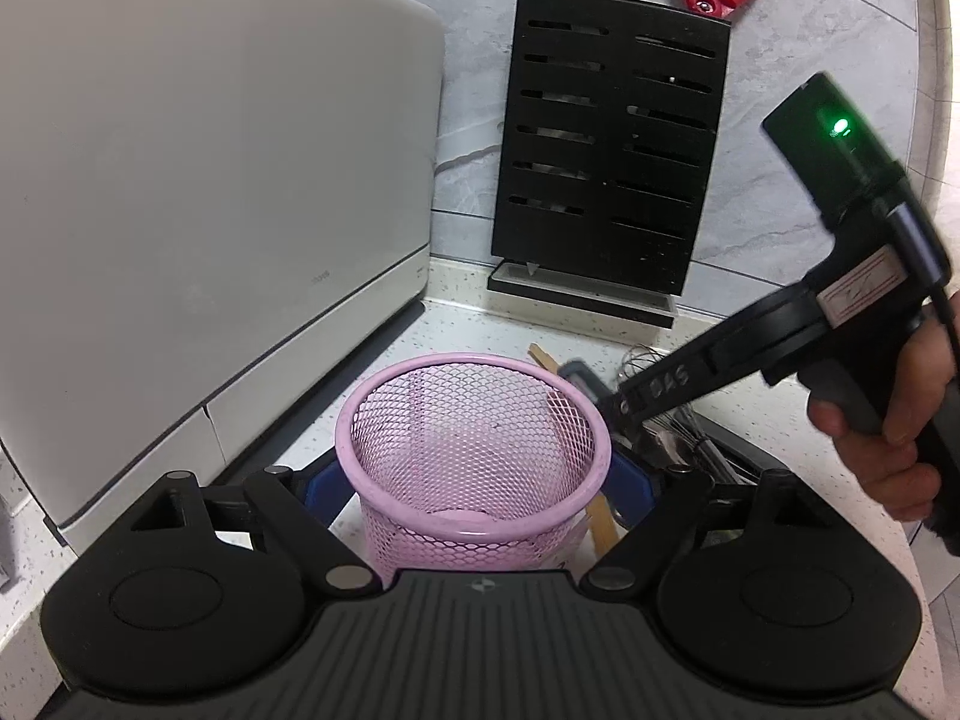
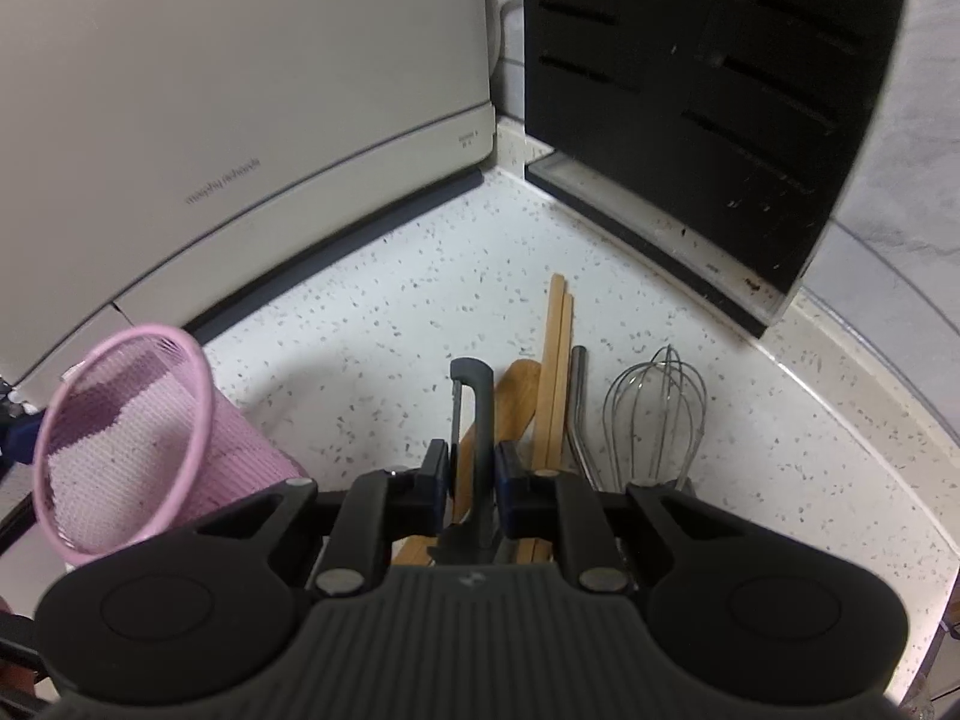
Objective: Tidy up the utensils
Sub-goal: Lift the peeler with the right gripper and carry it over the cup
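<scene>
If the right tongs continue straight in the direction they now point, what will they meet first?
The right tongs, shut on a dark peeler, point down at the utensil pile. The peeler's tip would probably meet the wooden spatula first, or the speckled counter just beyond; depth is unclear.

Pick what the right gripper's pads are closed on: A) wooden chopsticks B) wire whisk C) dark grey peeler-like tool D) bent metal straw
C: in the right wrist view the right gripper pinches the dark grey peeler-like tool, while the wire whisk, wooden chopsticks and bent metal straw lie loose on the counter.
</scene>
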`<state>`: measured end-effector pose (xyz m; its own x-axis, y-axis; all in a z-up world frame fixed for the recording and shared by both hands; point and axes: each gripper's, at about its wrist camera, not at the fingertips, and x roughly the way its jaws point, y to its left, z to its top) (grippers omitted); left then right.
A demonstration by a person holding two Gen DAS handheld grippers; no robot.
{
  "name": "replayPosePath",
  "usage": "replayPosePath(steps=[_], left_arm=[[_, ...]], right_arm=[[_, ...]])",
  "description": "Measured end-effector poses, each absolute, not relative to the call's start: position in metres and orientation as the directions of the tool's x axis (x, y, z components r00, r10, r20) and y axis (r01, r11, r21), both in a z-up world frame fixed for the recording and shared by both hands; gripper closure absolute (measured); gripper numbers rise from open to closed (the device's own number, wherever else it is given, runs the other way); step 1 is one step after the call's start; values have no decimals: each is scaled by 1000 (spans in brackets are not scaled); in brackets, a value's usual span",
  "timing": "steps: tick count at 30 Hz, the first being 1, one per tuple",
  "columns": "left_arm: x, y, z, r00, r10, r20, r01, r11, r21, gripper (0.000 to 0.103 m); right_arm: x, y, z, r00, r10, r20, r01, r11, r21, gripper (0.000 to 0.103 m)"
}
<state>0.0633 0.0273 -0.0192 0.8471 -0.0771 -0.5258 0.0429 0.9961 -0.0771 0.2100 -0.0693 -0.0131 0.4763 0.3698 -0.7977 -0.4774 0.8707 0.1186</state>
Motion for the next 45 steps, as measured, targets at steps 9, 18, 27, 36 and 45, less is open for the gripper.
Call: replayPosePath(steps=[9, 18, 27, 36, 45], left_arm=[[47, 19, -18, 839, -103, -534, 63, 994, -92, 5], [37, 12, -14, 827, -110, -552, 71, 993, -91, 5], [33, 10, -13, 822, -115, -558, 75, 993, -93, 5], [30, 9, -13, 818, -116, -564, 76, 993, -93, 5], [30, 7, -13, 819, -129, -558, 91, 991, -96, 5]], right_arm=[[172, -98, 11, 550, 414, -725, -457, 876, 154, 90], [123, -121, 57, 663, 473, -580, -478, 864, 159, 90], [99, -126, 108, 727, 559, -399, -538, 825, 174, 90], [81, -95, 115, 634, 691, -347, -684, 711, 166, 90], [95, -60, 61, 623, 661, -418, -681, 721, 125, 90]])
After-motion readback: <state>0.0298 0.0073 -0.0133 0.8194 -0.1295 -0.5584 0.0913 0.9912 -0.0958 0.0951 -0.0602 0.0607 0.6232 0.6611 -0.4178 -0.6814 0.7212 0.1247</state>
